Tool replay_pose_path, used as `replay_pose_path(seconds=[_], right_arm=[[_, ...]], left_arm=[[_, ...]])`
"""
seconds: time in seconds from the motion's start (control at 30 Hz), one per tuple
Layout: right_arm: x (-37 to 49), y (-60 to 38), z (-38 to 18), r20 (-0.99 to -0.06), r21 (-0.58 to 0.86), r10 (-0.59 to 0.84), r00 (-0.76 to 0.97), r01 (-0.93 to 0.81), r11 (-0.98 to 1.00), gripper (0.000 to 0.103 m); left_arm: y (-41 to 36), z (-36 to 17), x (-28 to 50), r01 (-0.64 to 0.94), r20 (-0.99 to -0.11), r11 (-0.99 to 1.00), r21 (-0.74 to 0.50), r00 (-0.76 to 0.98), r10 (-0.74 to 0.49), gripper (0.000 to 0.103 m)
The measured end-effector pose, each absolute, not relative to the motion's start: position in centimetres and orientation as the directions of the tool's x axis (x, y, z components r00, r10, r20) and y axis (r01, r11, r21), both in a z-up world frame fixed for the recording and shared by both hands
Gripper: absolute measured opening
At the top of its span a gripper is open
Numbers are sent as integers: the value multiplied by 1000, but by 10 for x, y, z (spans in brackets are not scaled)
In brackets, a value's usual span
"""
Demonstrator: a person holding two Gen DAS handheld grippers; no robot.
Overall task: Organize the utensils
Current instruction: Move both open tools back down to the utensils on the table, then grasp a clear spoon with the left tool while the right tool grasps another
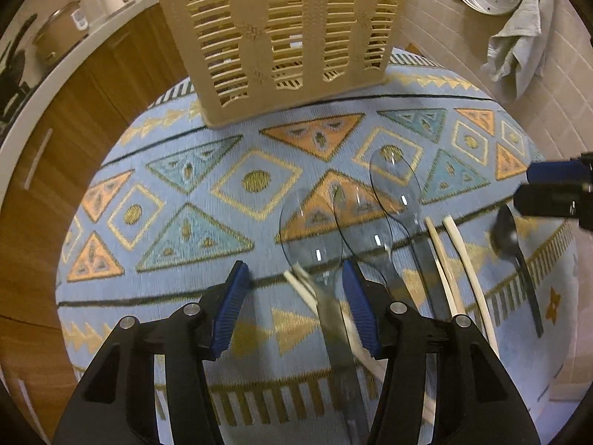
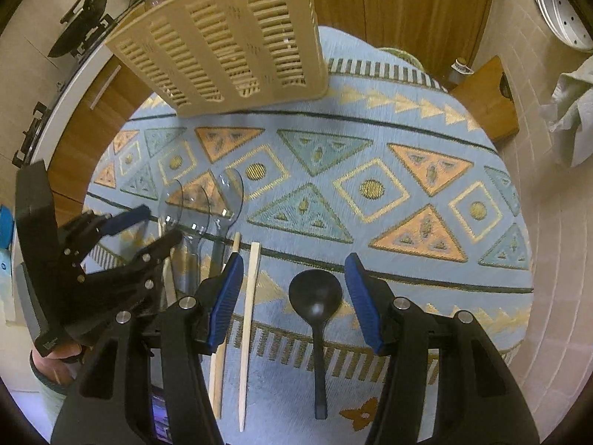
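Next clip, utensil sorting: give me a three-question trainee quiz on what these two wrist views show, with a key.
1. True or false: the black spoon lies between the open fingers of the right gripper.
2. Which utensil is nearest the left gripper: A) a clear spoon, B) the black spoon, C) a metal fork?
3. Fill in: the beige slotted basket stands on the patterned ______.

Key: 1 true; the spoon's bowl sits between the blue pads, untouched. 2 A; a clear spoon's handle runs between that gripper's fingers. 3 cloth.
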State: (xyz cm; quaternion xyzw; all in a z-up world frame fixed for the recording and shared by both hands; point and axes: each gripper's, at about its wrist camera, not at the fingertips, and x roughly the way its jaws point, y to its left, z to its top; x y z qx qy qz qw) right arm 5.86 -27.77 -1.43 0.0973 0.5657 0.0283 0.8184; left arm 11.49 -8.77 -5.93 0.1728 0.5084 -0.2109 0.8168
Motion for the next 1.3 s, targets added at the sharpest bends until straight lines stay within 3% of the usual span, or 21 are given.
replay_pose_path(seconds=[0.13, 0.2, 0.57, 0.8, 0.93, 1.03, 1.3], right_arm=[[60, -279, -20, -925, 191, 156, 346, 70, 979, 53], [61, -280, -23, -927, 190, 154, 341, 73, 979, 53], [68, -288, -31, -939, 167, 128, 320, 99, 981, 53], [85, -267, -32, -932, 191, 158, 326, 75, 979, 53], [105, -245, -29, -922, 192, 156, 354, 66, 979, 41], [122, -233, -26, -913, 176, 128, 386, 90, 980, 38], [141, -199, -42, -943, 90, 59, 328, 79, 993, 38]], left_arm=[[-89, -58, 121, 501, -898, 864, 54, 403, -178, 47], [-90, -56, 124, 491, -894, 869, 60, 413, -171, 30], [-44, -41, 139, 449, -872, 879, -159, 354, -338, 30], [-16, -26, 140, 427, -856, 887, -177, 377, -353, 29], [-11, -31, 143, 398, -858, 901, -175, 386, -338, 30], [-6, -39, 145, 378, -858, 907, -188, 386, -339, 30], [4, -45, 150, 367, -852, 908, -201, 392, -347, 30]])
